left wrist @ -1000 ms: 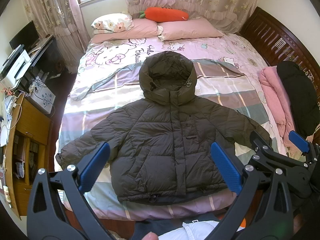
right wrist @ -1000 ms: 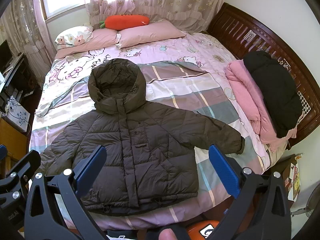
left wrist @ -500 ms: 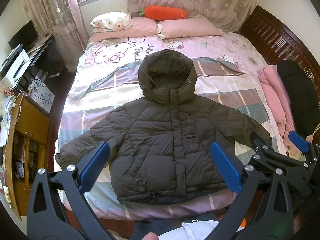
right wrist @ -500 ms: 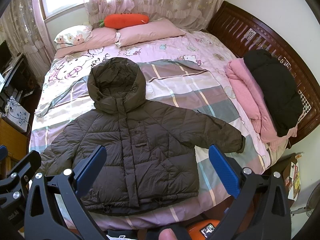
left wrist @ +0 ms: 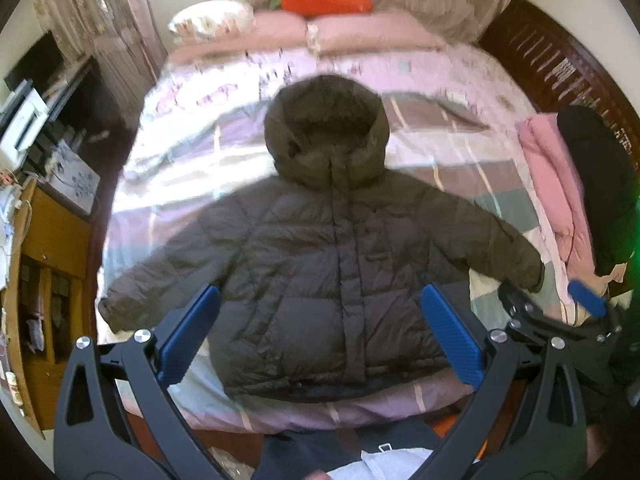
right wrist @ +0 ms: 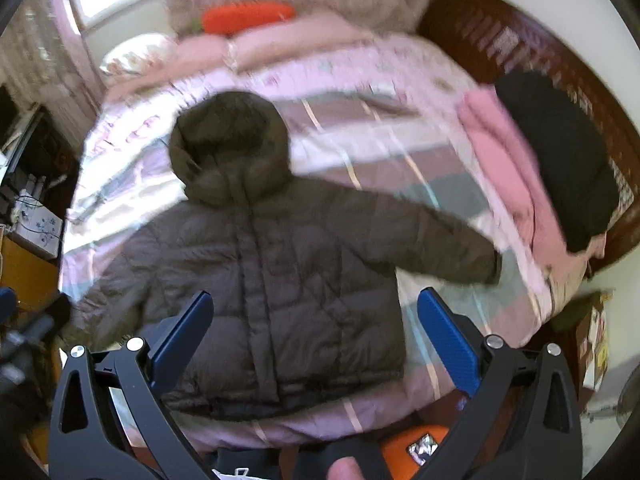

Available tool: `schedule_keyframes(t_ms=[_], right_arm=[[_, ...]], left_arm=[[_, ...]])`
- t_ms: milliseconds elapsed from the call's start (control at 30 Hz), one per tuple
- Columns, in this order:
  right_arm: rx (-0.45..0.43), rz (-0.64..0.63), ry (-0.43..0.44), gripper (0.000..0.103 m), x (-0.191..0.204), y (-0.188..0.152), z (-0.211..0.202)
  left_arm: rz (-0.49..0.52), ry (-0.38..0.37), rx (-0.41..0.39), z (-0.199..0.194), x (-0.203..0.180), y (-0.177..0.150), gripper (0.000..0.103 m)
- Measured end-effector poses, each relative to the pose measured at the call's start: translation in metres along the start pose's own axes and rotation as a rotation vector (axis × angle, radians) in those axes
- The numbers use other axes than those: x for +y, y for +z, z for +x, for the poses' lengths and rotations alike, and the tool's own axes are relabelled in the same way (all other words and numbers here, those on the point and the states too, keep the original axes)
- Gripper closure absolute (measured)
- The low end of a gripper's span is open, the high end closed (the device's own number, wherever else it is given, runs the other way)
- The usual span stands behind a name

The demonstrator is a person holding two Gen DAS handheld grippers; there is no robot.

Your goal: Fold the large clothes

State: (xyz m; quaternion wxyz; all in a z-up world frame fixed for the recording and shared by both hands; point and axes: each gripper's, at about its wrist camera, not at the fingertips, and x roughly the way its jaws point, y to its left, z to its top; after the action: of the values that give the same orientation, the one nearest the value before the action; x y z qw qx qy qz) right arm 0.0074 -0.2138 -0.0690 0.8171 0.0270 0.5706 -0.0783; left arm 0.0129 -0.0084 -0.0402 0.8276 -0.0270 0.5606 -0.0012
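Note:
A dark olive hooded puffer jacket (left wrist: 320,264) lies flat, front up, on the bed, sleeves spread, hood toward the pillows; it also shows in the right wrist view (right wrist: 280,280). My left gripper (left wrist: 320,336) is open and empty, held above the jacket's hem. My right gripper (right wrist: 314,340) is open and empty, above the jacket's lower right part. In the left wrist view the right gripper (left wrist: 560,312) shows beside the right sleeve's cuff. Both views are motion-blurred.
Folded pink (right wrist: 504,160) and black (right wrist: 560,152) garments lie stacked at the bed's right edge by the dark wooden bed frame (right wrist: 520,40). Pillows and an orange carrot cushion (left wrist: 324,0) are at the far end. A wooden cabinet (left wrist: 44,256) stands left of the bed.
Both grippers have moved forward and down toward the jacket, which looks larger now. Both stay open.

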Motion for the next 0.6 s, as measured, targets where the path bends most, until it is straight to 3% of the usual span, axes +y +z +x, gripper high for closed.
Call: schedule_keyframes(t_ms=[100,167,300,400,467,600], right_arm=[[0.13,0.129,0.044,0.001,-0.05,-0.011,0.045],[0.184,0.294,0.118,0.001,-0.107,-0.02,0.077],[0.18,0.59,0.112,0.001,-0.227,-0.042,0.147],[0.208,0.88,0.173,0.001,-0.321,-0.067,0.229],[0.214,0.998,0.203,0.001,-0.362,-0.076,0.272],[0.146,1.208,0.321,0.001,-0.421,-0.089,0.342]], left_arm=[[-0.004,-0.04,0.07,0.035,-0.013,0.002,0.002],[0.0,-0.049,0.118,0.063,-0.027,0.003,0.002],[0.022,-0.072,0.21,0.132,-0.073,0.009,0.002],[0.051,-0.056,0.287,0.193,-0.116,0.012,0.002],[0.061,-0.059,0.317,0.234,-0.145,0.014,0.002],[0.035,-0.07,0.396,0.325,-0.202,0.02,0.002]])
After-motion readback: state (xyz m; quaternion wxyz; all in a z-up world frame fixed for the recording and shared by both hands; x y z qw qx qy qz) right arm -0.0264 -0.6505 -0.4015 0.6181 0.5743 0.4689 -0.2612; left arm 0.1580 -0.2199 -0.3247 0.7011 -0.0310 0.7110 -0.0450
